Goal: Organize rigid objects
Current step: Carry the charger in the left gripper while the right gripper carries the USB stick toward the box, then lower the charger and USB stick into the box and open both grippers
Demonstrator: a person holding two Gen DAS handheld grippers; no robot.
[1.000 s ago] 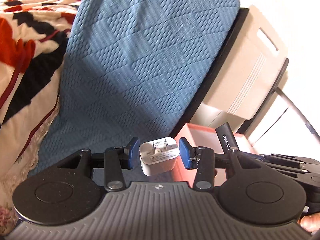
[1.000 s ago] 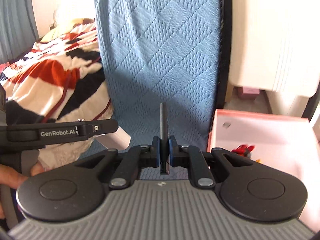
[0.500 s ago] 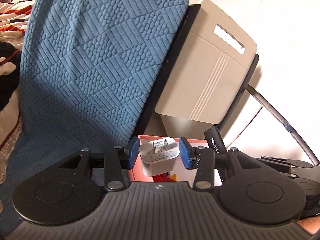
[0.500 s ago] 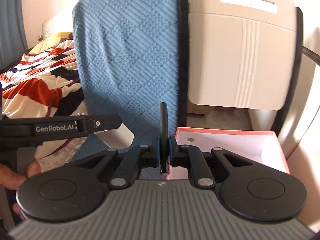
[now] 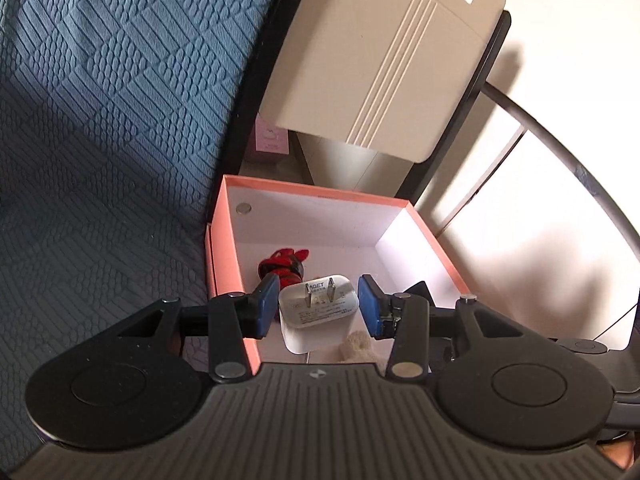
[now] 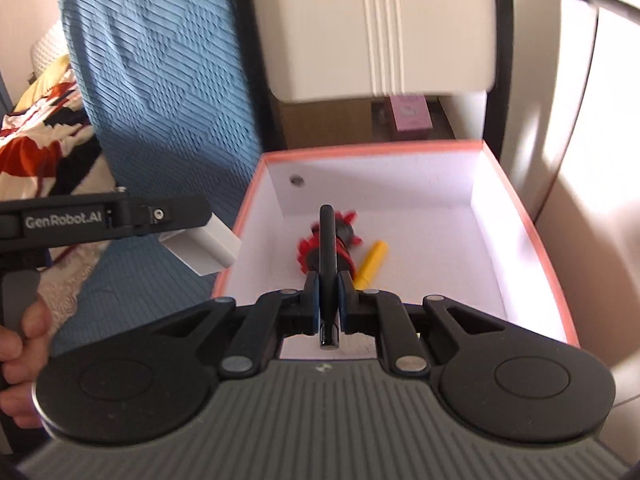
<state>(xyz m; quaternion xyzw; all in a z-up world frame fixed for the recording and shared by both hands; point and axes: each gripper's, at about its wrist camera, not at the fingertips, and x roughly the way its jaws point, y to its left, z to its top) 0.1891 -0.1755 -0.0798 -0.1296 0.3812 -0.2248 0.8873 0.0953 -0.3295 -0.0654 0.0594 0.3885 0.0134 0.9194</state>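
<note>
The right claw [image 6: 329, 300] pinches a thin black stick [image 6: 327, 248] over the pink box [image 6: 532, 236], where a red brush [image 6: 344, 246] and yellow pen [image 6: 373, 261] lie.

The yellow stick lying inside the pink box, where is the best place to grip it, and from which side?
Grip the yellow stick at its upper half, coming from above, pads across its narrow width. It lies flat and slanted on the floor of the pink box, with the red and black piece close on its left, so turning to match its slant probably helps.

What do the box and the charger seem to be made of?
Box: probably cardboard, matte, thin straight walls, pink outside and white inside. Charger: likely hard white plastic, smooth with a slight sheen, and two metal prongs.
</note>
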